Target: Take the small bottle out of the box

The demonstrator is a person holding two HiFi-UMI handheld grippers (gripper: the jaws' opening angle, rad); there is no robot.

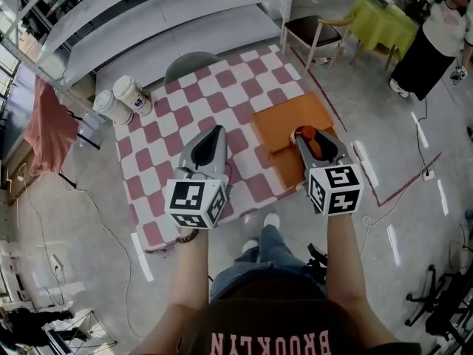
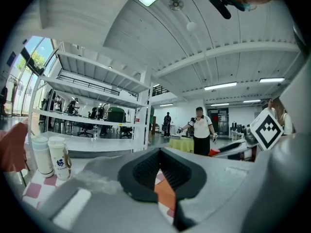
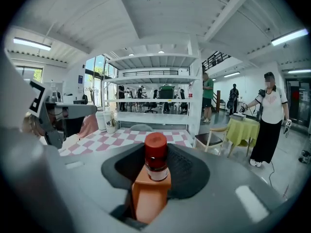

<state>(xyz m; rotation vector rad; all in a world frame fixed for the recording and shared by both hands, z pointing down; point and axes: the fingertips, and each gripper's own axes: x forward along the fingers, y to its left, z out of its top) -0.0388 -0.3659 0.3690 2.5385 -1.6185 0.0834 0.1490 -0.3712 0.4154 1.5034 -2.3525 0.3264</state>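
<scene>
Small dark bottle with a red cap and white label (image 3: 156,160), pinched in the ridged black jaws of the right gripper (image 1: 314,140), above the flat orange cardboard box (image 1: 284,120).
Its smooth, round body could twist or slip from the pinch and drop onto the box. The left gripper (image 1: 214,133), jaws pressed together and empty, gives no support. Beyond lie the red-and-white checked cloth surface (image 1: 170,150) and two white paper cups (image 1: 124,98).

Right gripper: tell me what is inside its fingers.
A red-capped bottle, pinched by the fingers. Below its label only orange shows; its base cannot be seen.
</scene>
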